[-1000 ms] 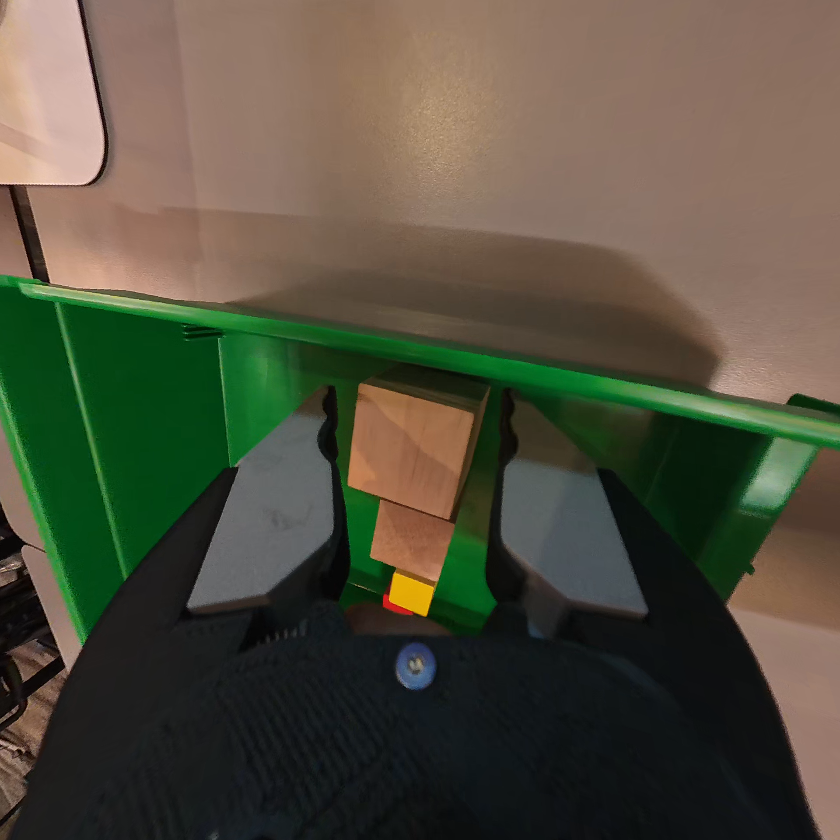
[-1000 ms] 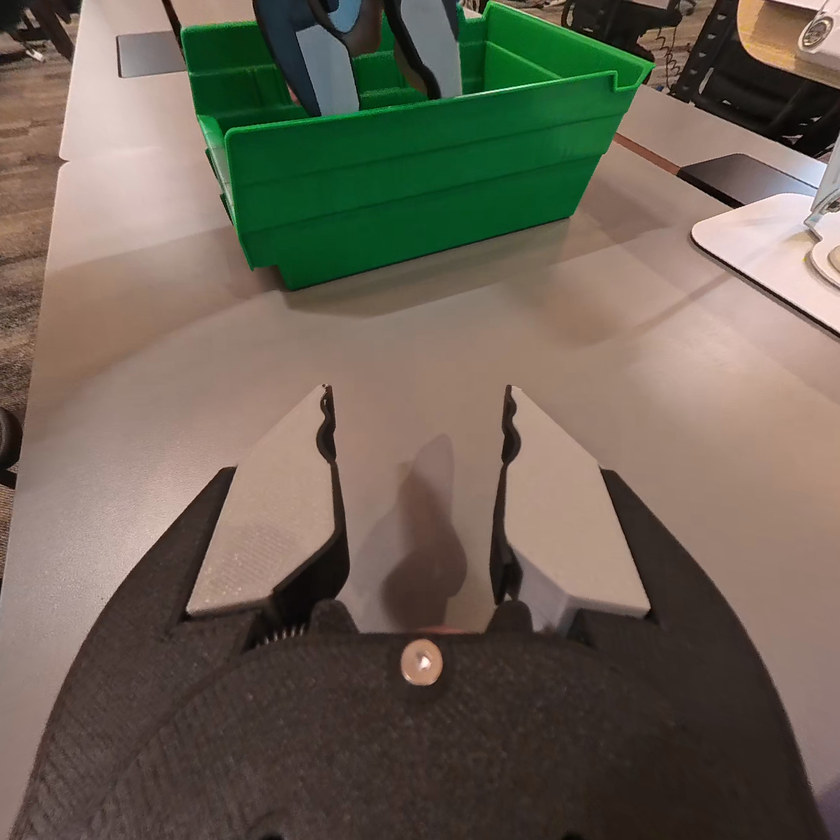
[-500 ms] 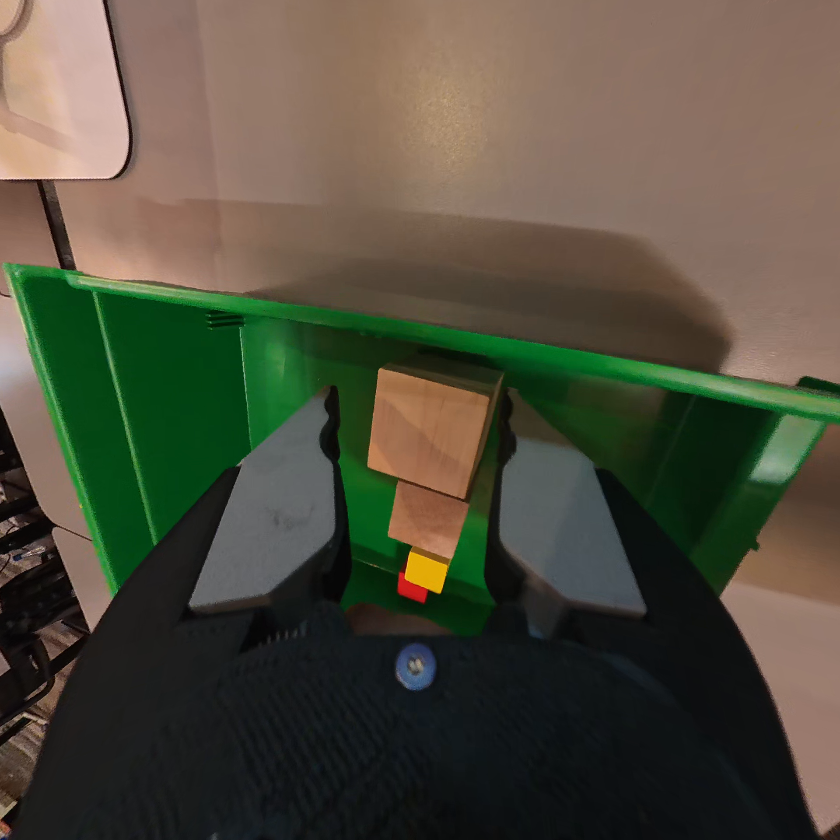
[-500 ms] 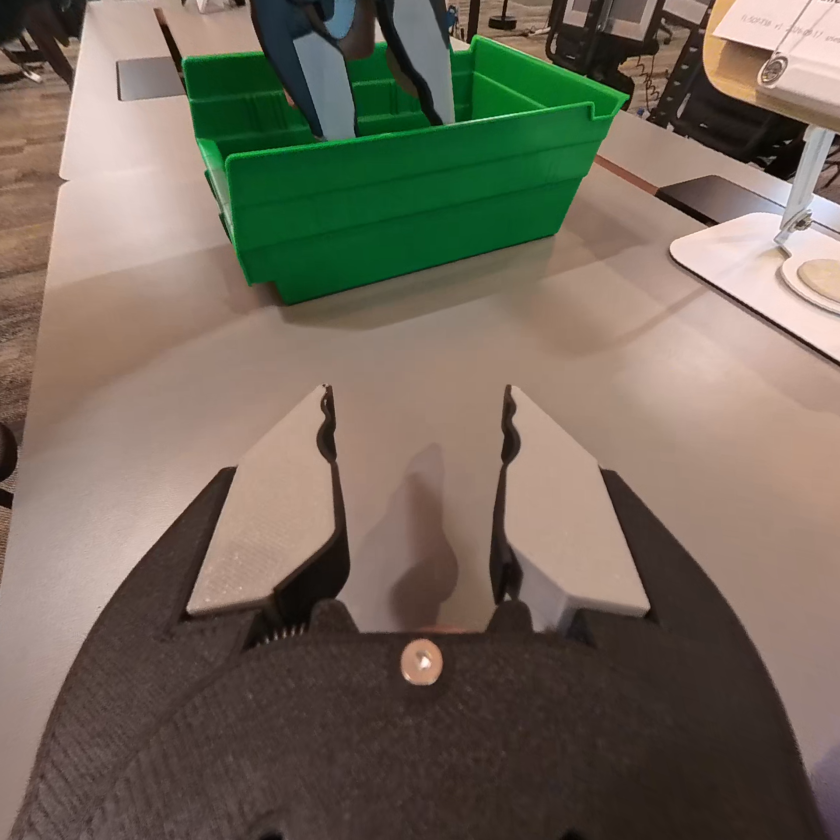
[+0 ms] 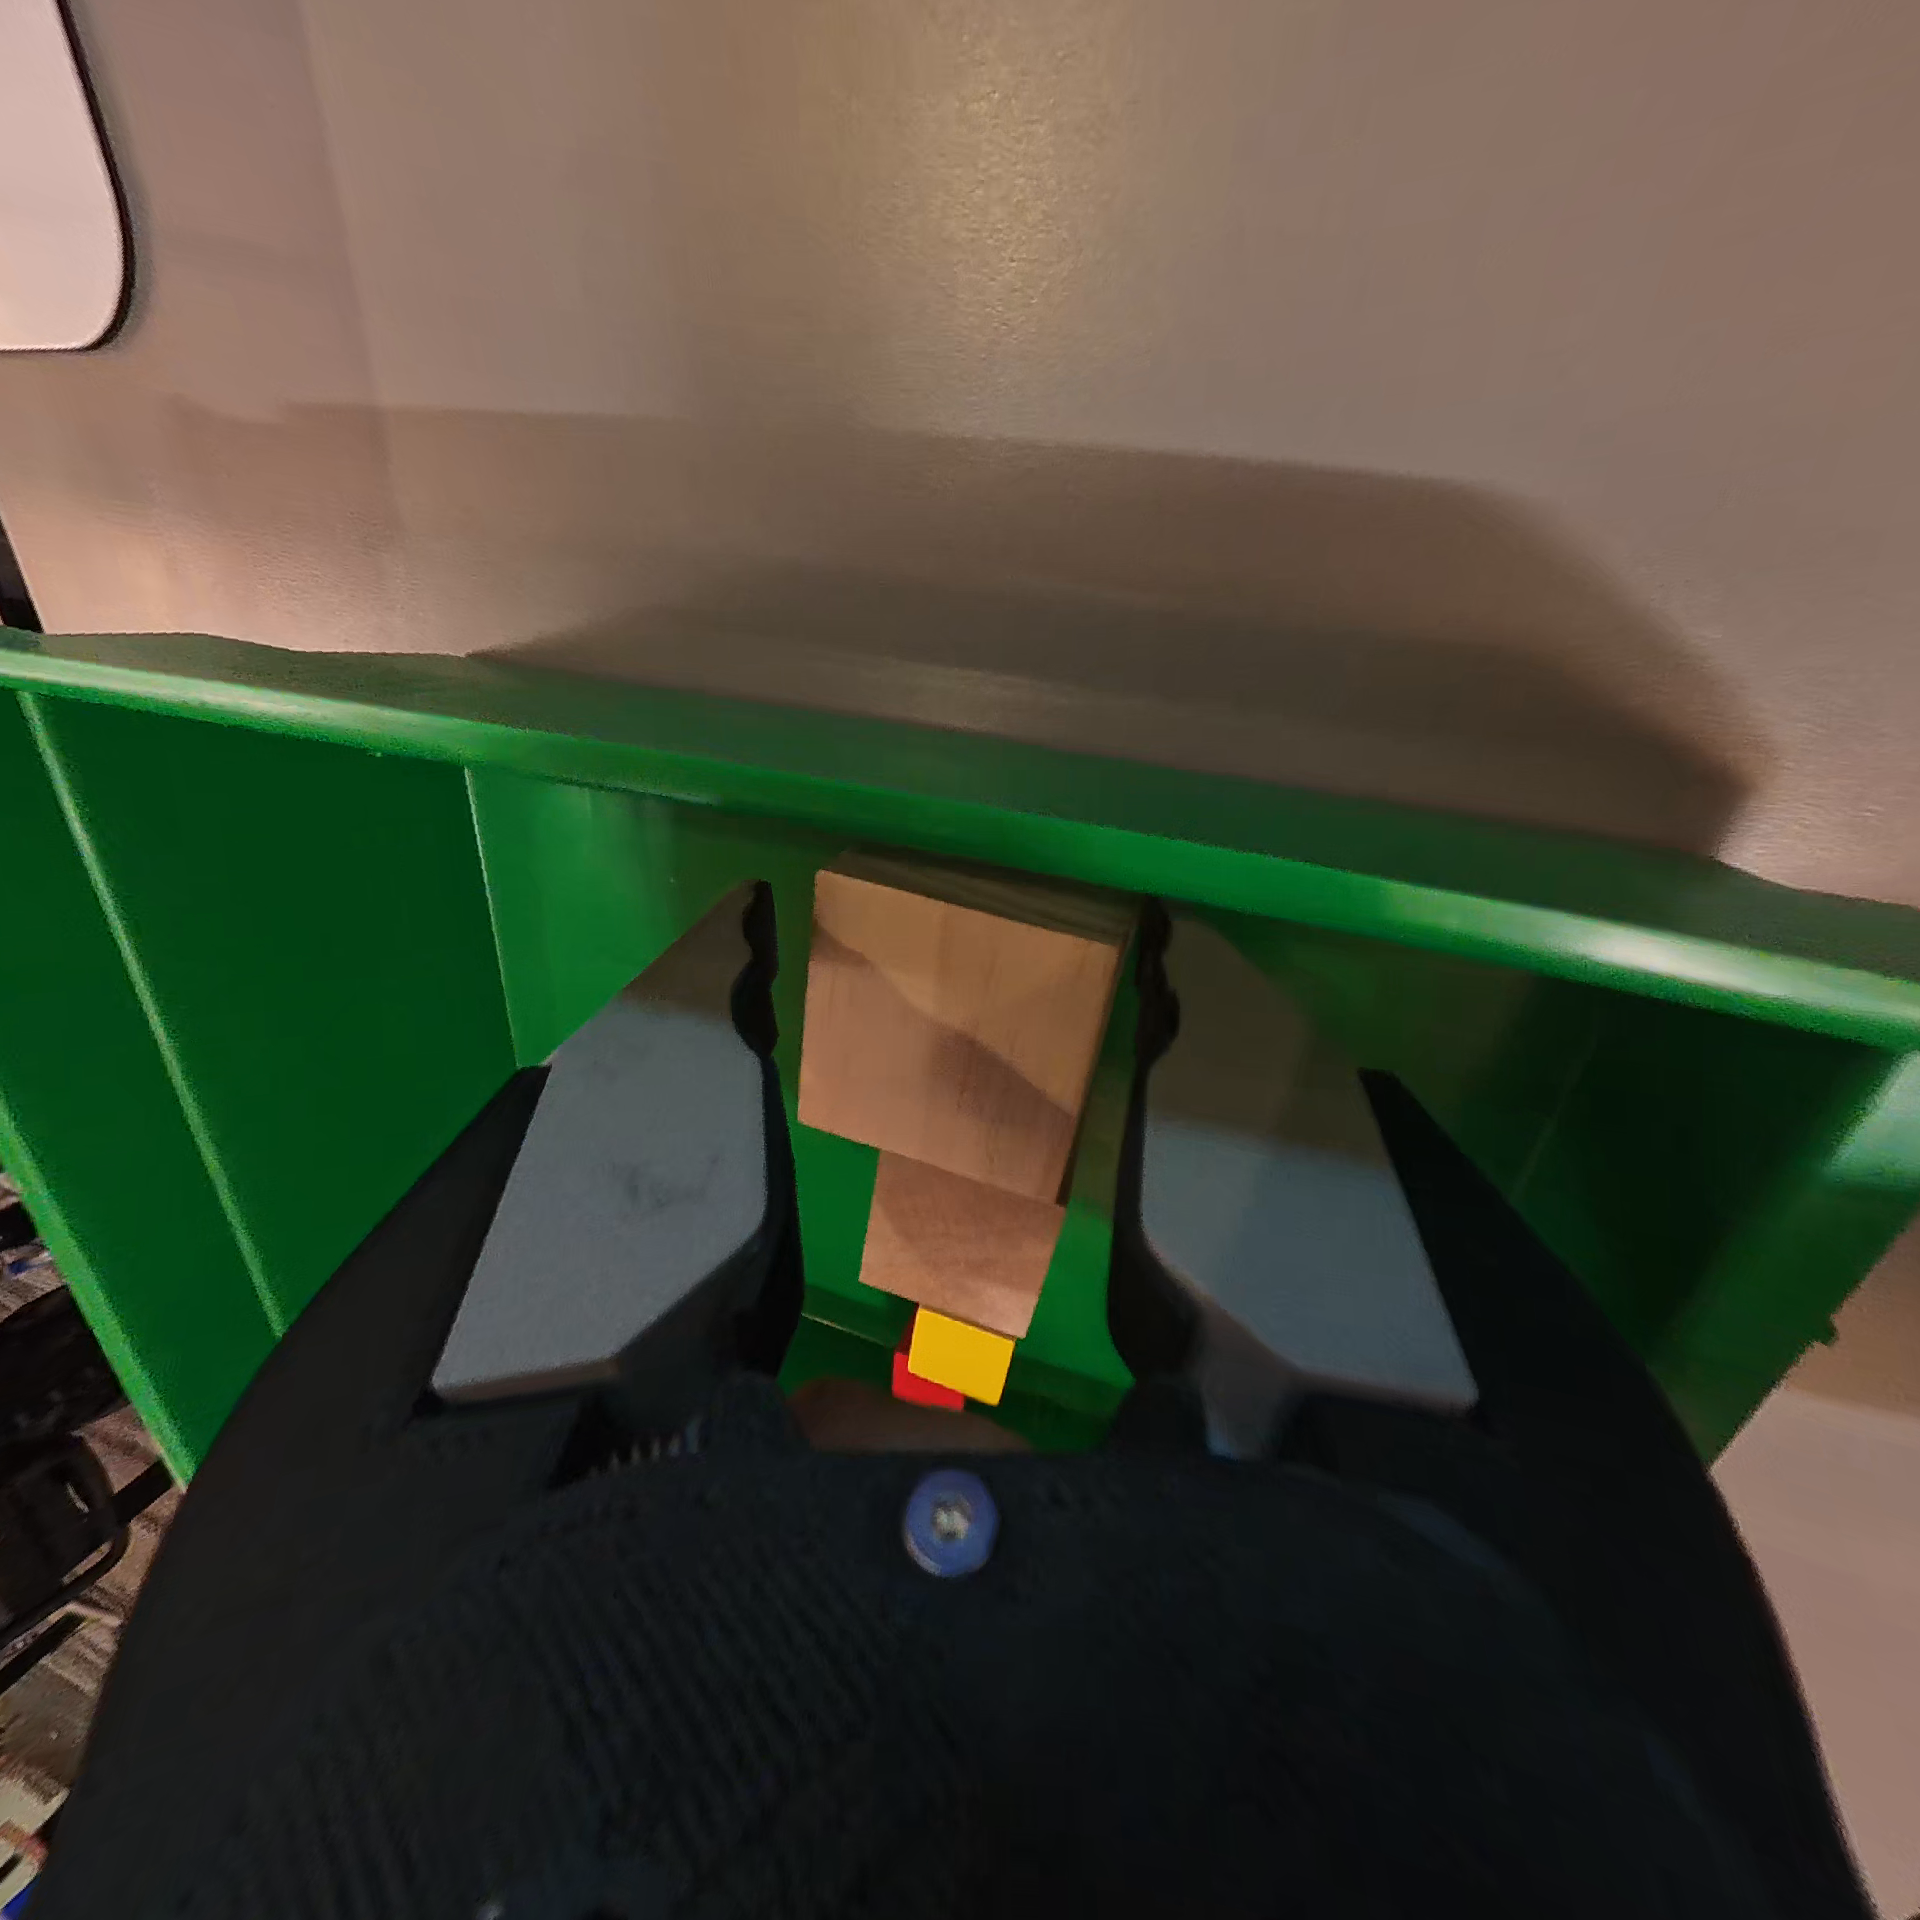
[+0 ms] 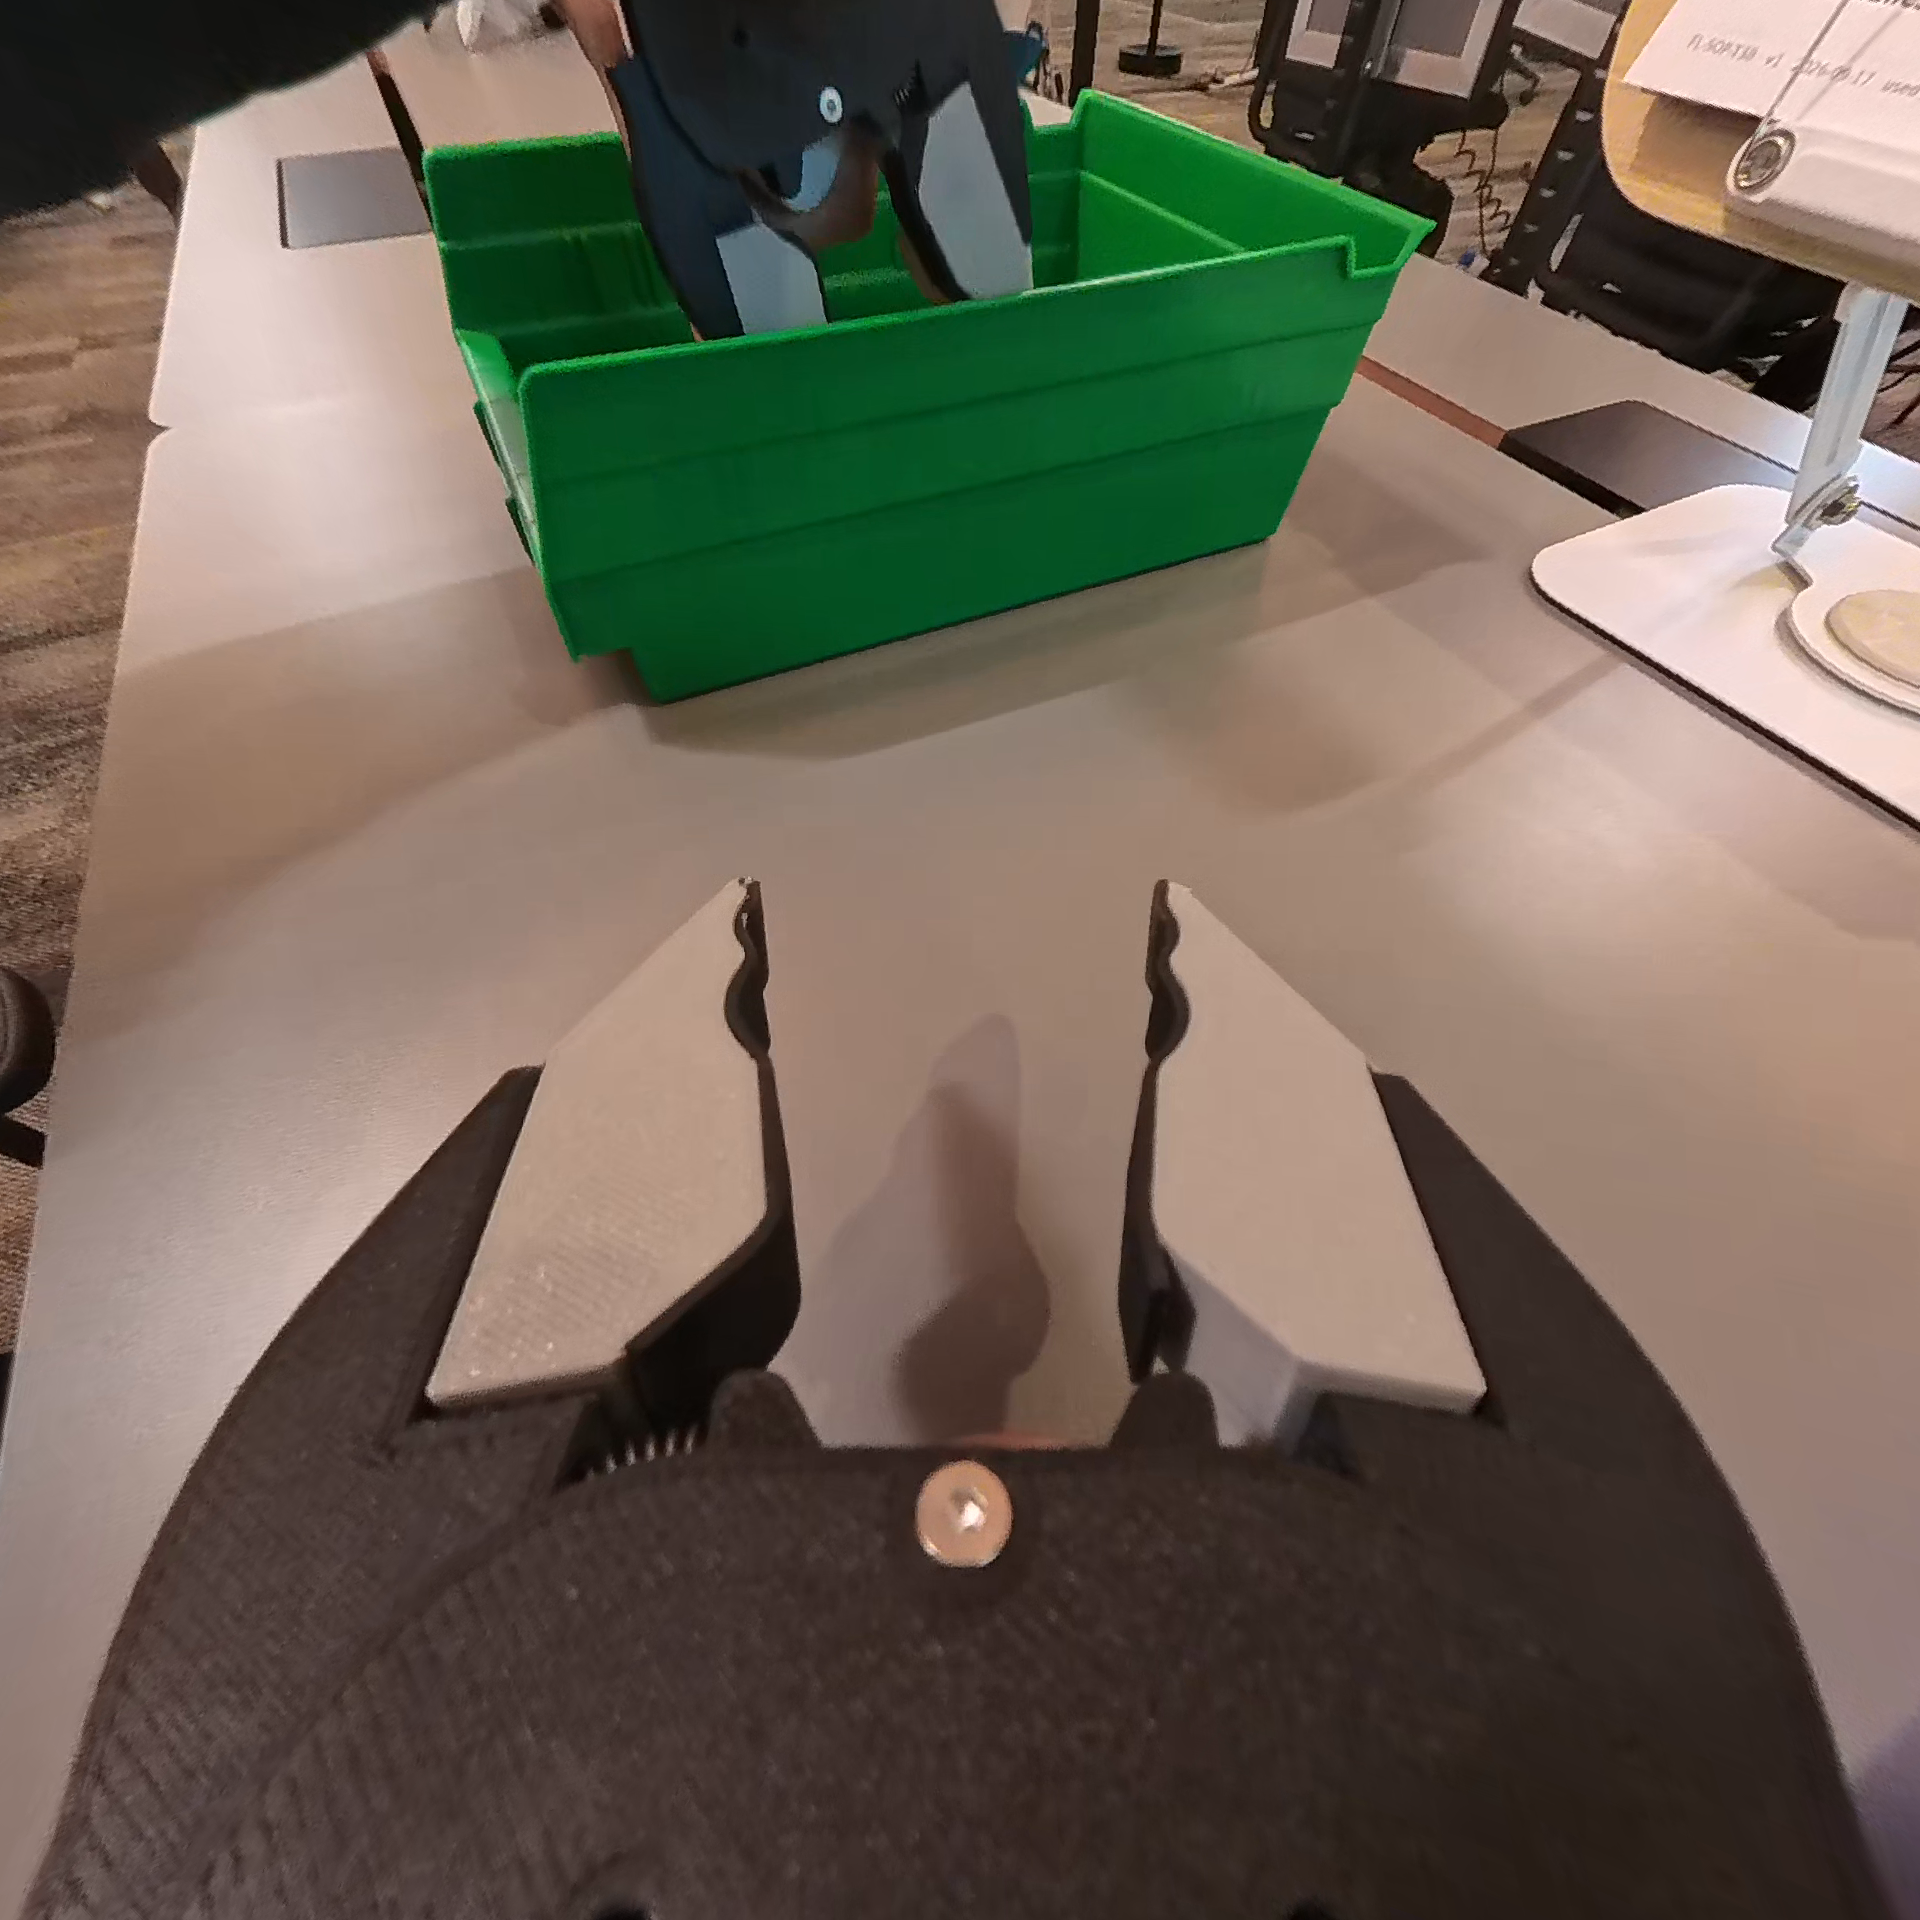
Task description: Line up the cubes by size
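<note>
In the left wrist view, several cubes lie in a row inside a green bin (image 5: pixel 312 987): a large light wooden cube (image 5: pixel 956 1029), a smaller wooden cube (image 5: pixel 961 1247), a small yellow cube (image 5: pixel 961 1369) and a smaller red cube (image 5: pixel 912 1387), partly hidden. My left gripper (image 5: pixel 951 914) is open, its fingers on either side of the large cube without touching it. In the right wrist view, my right gripper (image 6: pixel 956 899) is open and empty over the grey table, well in front of the bin (image 6: pixel 914 499). The left gripper (image 6: pixel 873 270) reaches down into the bin there.
A white pad (image 6: pixel 1725 613) with a metal stand (image 6: pixel 1849 416) lies on the table at the right. A dark panel (image 6: pixel 1600 457) is set in the table beside it. Office chairs stand behind. A person's dark sleeve (image 6: pixel 156 94) shows at the top left.
The left gripper has shifted slightly over the bin and stayed open around the row of cubes. The right gripper has drawn back a little from the bin and stayed open.
</note>
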### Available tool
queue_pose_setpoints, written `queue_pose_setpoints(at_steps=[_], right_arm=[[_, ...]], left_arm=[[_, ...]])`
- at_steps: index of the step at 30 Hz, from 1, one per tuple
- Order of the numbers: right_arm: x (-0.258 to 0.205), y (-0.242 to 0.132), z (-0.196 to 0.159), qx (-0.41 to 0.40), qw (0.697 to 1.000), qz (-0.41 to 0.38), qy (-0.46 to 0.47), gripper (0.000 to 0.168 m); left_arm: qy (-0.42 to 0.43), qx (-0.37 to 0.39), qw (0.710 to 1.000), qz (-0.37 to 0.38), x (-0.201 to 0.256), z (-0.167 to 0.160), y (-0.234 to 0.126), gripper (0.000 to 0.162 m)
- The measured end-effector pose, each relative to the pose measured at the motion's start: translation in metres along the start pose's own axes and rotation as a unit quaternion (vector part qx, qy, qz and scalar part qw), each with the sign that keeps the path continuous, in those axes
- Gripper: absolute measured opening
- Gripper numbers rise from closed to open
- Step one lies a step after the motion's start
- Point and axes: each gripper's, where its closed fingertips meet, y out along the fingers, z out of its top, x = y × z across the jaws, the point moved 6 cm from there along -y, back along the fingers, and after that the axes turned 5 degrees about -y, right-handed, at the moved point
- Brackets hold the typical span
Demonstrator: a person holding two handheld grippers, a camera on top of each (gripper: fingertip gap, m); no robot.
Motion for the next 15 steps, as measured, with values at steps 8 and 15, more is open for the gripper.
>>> queue_pose_setpoints(at_steps=[8, 15], right_arm=[[-0.003, 0.001, 0.000, -0.002, 1.000, 0.005, -0.004, 0.071], [-0.003, 0.001, -0.001, -0.003, 1.000, 0.005, -0.002, 0.071]], left_arm=[[0.001, -0.023, 1.000, -0.005, 0.001, -0.005, 0.010, 0.067], [0.004, -0.033, 0.999, -0.008, 0.002, -0.005, 0.012, 0.065]])
